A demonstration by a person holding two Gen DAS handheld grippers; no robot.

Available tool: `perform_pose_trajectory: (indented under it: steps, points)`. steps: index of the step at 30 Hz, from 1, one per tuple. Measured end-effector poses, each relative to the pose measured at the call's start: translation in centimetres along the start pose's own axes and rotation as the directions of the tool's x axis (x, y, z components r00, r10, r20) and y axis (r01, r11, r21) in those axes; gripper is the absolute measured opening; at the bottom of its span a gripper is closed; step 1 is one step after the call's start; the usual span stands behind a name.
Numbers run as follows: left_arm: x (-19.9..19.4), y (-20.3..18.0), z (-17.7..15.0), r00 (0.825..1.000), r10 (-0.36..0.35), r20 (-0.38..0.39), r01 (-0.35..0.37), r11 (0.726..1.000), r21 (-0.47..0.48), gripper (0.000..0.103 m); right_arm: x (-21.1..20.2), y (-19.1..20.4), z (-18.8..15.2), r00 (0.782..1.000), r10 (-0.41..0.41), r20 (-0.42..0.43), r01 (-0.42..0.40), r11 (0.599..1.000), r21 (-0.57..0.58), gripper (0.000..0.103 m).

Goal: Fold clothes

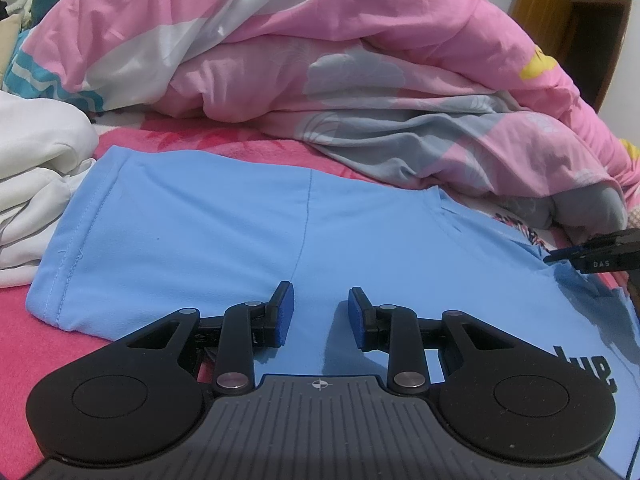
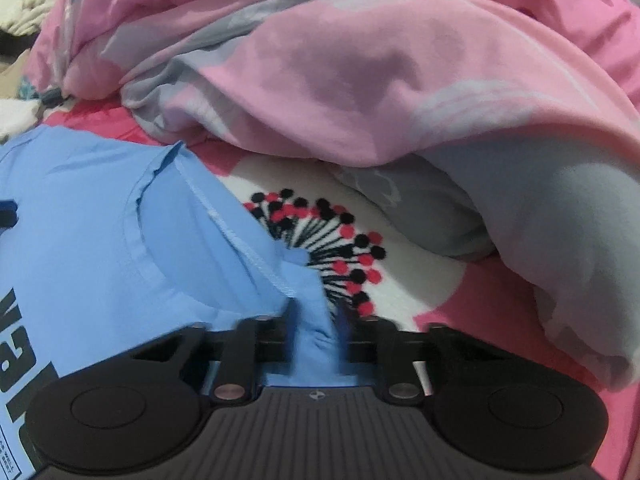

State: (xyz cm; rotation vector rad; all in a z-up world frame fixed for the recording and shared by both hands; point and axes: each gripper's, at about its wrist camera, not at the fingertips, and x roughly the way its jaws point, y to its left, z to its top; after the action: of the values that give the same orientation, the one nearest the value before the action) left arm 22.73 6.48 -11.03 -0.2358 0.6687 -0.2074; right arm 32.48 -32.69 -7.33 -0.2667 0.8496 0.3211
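A light blue T-shirt (image 1: 224, 224) with black lettering lies spread on a pink blanket, its hemmed edge to the left. My left gripper (image 1: 321, 320) hovers over the shirt's near part, open, with only fabric below the blue pads. In the right wrist view the same T-shirt (image 2: 92, 248) fills the left half, and my right gripper (image 2: 316, 336) is shut on a bunched fold of its sleeve edge. The right gripper's tip (image 1: 588, 258) also shows at the right edge of the left wrist view, at the shirt's far corner.
A heaped pink, white and grey duvet (image 1: 360, 80) rises right behind the shirt and overhangs on the right (image 2: 440, 100). White folded clothes (image 1: 36, 184) lie at the left. The blanket (image 2: 328, 240) has a black-and-red dotted flower. A wooden door (image 1: 576, 40) stands far right.
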Motion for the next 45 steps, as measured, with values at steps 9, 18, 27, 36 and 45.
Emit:
perform_pose_trajectory:
  steps: [9, 18, 27, 36, 45]
  points:
    - [0.0, 0.0, -0.1, 1.0, 0.001, 0.002, -0.001, 1.0, 0.002, 0.029, 0.4, -0.3, 1.1, 0.964, -0.245, 0.098, 0.244, 0.969, 0.028, 0.005]
    - [0.0, 0.0, -0.1, 1.0, 0.001, 0.003, -0.001, 1.0, 0.003, 0.029, 2.4, -1.2, 1.0, 0.943, -0.321, 0.091, 0.31, 0.943, 0.119, 0.02]
    - [0.0, -0.1, -0.1, 1.0, 0.002, 0.003, -0.002, 1.0, 0.002, 0.03, -2.3, -1.7, 1.1, 0.982, -0.105, 0.158, 0.055, 0.954, 0.295, 0.023]
    - [0.0, 0.0, -0.1, 1.0, 0.001, 0.004, -0.001, 1.0, 0.001, 0.03, 0.0, -1.9, 1.7, 0.995, -0.087, 0.053, 0.059, 0.914, 0.401, 0.024]
    - [0.0, -0.2, -0.2, 1.0, 0.007, 0.006, -0.007, 1.0, 0.007, 0.03, -11.7, -8.9, -5.5, 0.966, -0.222, 0.132, 0.073, 0.726, 0.684, 0.045]
